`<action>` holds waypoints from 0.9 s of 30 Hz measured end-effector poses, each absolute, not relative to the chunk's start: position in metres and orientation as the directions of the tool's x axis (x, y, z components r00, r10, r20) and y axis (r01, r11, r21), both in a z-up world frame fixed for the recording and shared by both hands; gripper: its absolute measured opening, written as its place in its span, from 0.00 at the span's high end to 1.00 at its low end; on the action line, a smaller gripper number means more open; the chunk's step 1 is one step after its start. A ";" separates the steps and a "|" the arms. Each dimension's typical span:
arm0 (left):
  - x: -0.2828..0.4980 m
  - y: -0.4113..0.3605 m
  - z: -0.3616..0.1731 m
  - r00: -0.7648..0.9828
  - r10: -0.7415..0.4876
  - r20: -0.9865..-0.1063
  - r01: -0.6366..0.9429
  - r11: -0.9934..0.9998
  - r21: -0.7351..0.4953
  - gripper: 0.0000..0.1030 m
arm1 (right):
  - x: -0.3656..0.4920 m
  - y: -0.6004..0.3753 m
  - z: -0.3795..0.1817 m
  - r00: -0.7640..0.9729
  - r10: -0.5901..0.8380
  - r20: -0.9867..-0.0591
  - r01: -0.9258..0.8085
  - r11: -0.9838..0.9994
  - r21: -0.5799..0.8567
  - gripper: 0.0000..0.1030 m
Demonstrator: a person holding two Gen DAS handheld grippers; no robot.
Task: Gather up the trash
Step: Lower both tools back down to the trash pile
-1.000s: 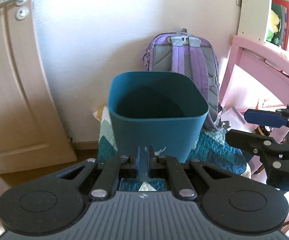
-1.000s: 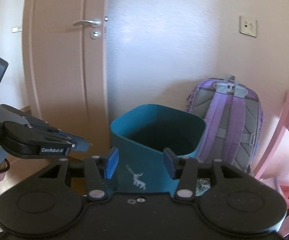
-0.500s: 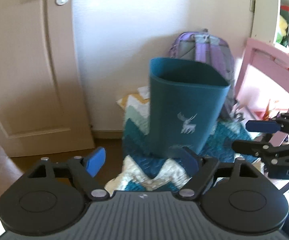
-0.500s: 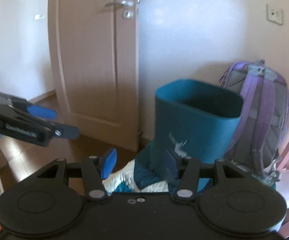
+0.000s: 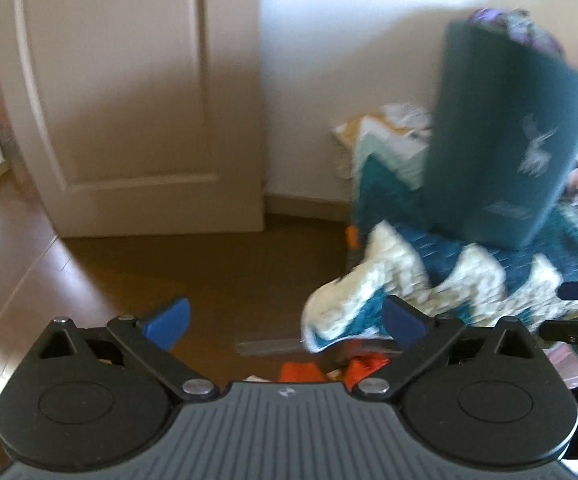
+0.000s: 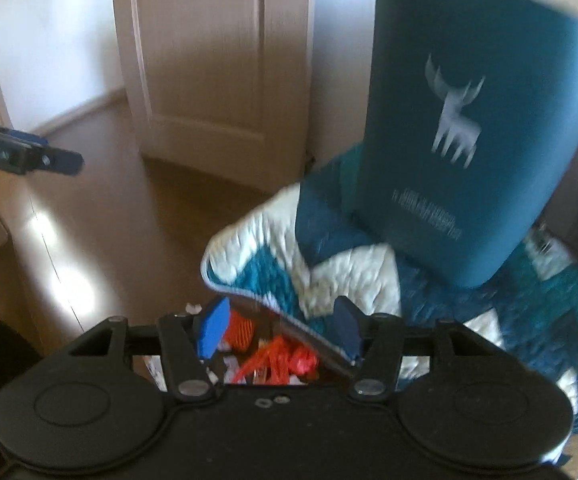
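A teal bin (image 5: 505, 140) with a white deer print (image 6: 455, 120) stands upright on a teal-and-white quilt (image 5: 449, 272), blurred by motion. Red and orange scraps of trash (image 6: 277, 360) lie on the floor at the quilt's lifted edge (image 6: 249, 296), with small white bits beside them. My right gripper (image 6: 279, 332) is open just above these scraps and holds nothing. My left gripper (image 5: 285, 320) is open over the floor, with the orange scraps (image 5: 301, 372) right below it. Each gripper also shows in the other's view, the right gripper (image 5: 569, 312) at the right edge and the left gripper (image 6: 29, 156) at the left edge.
A beige door (image 5: 129, 100) and a white wall stand behind. Brown wooden floor (image 5: 169, 272) spreads to the left. A purple backpack (image 5: 529, 28) peeks over the bin. A clear strip (image 5: 269, 346) lies on the floor by the quilt corner.
My left gripper went from shut at the bin's near wall to open. Both grippers have dropped and swung left, away from the bin. The red trash on the floor has come into view.
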State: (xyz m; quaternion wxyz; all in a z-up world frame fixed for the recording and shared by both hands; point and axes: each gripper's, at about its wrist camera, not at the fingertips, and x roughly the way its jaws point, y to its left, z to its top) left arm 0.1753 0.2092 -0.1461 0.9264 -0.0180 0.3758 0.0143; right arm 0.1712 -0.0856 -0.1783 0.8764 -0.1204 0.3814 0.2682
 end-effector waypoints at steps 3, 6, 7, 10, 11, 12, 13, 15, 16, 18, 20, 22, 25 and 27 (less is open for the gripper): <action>0.185 0.223 -0.188 0.681 0.005 -0.732 -0.045 0.998 -0.034 0.00 | 0.181 -0.082 -0.218 0.544 0.374 -0.751 -0.556 0.831 0.011 0.44; 0.197 0.231 -0.233 0.626 0.004 -0.780 -0.063 0.997 -0.045 0.00 | 0.196 -0.075 -0.260 0.503 0.343 -0.793 -0.551 0.835 0.012 0.44; 0.202 0.233 -0.247 0.605 0.005 -0.796 -0.074 0.996 -0.051 0.00 | 0.199 -0.073 -0.273 0.491 0.331 -0.806 -0.554 0.832 0.004 0.44; 0.214 0.240 -0.294 0.528 0.024 -0.849 -0.126 0.991 -0.050 0.00 | 0.208 -0.068 -0.312 0.454 0.284 -0.845 -0.565 0.825 -0.026 0.44; 0.219 0.241 -0.309 0.500 0.025 -0.866 -0.141 0.989 -0.053 0.00 | 0.210 -0.067 -0.324 0.447 0.269 -0.853 -0.566 0.823 -0.037 0.44; 0.223 0.242 -0.323 0.479 0.023 -0.878 -0.155 0.986 -0.059 0.00 | 0.214 -0.067 -0.335 0.439 0.259 -0.860 -0.570 0.820 -0.044 0.44; 0.226 0.243 -0.336 0.464 0.015 -0.886 -0.162 0.984 -0.068 0.00 | 0.218 -0.067 -0.347 0.425 0.251 -0.870 -0.575 0.817 -0.044 0.44; 0.232 0.241 -0.362 0.428 -0.002 -0.904 -0.159 0.984 -0.078 0.00 | 0.226 -0.066 -0.372 0.397 0.222 -0.891 -0.580 0.813 -0.056 0.44; 0.234 0.238 -0.377 0.410 -0.009 -0.912 -0.149 0.986 -0.077 0.00 | 0.229 -0.065 -0.385 0.380 0.207 -0.901 -0.587 0.807 -0.062 0.44; 0.238 0.231 -0.404 0.370 -0.016 -0.929 -0.120 0.991 -0.065 0.00 | 0.234 -0.064 -0.412 0.345 0.166 -0.924 -0.609 0.789 -0.085 0.44; 0.241 0.224 -0.432 0.317 -0.024 -0.948 -0.100 0.993 -0.059 0.00 | 0.239 -0.061 -0.437 0.314 0.128 -0.941 -0.636 0.764 -0.108 0.44; 0.243 0.218 -0.460 0.262 -0.042 -0.964 -0.093 0.993 -0.068 0.00 | 0.243 -0.058 -0.459 0.282 0.103 -0.954 -0.661 0.741 -0.115 0.44; 0.248 0.210 -0.493 0.204 -0.064 -0.977 -0.095 0.992 -0.085 0.00 | 0.250 -0.054 -0.487 0.248 0.084 -0.965 -0.694 0.711 -0.117 0.44; 0.252 0.208 -0.511 0.180 -0.075 -0.981 -0.112 0.989 -0.096 0.00 | 0.253 -0.051 -0.503 0.228 0.071 -0.971 -0.722 0.682 -0.120 0.44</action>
